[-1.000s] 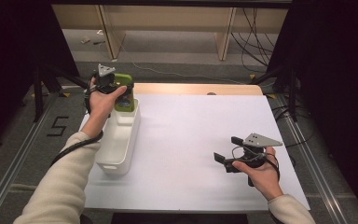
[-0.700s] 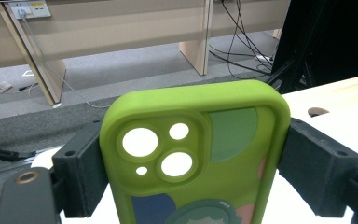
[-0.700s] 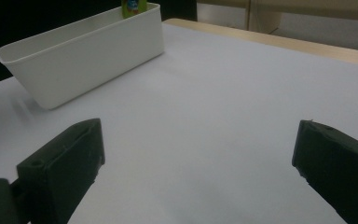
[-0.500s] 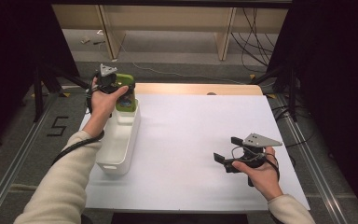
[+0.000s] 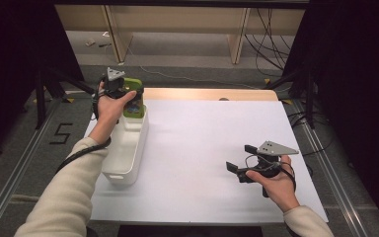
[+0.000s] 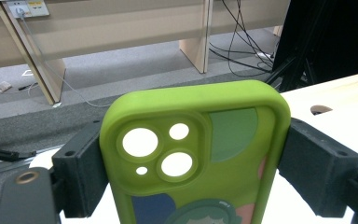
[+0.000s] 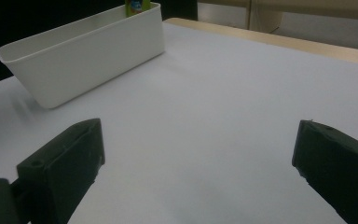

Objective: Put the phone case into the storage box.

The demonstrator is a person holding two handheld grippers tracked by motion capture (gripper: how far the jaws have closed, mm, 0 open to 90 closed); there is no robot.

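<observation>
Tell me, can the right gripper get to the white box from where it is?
Probably yes. The right gripper rests open on the bare white table, and nothing lies between it and the white box; it would need to slide across.

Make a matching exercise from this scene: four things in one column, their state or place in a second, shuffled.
1. left gripper
2. right gripper
3. phone case
4. white bin

a. green, held upright over the bin's far end
b. jaws open above bare table
c. along the table's left edge
d. jaws clamped on the case's sides

Pairs: 1-d, 2-b, 3-a, 4-c
</observation>
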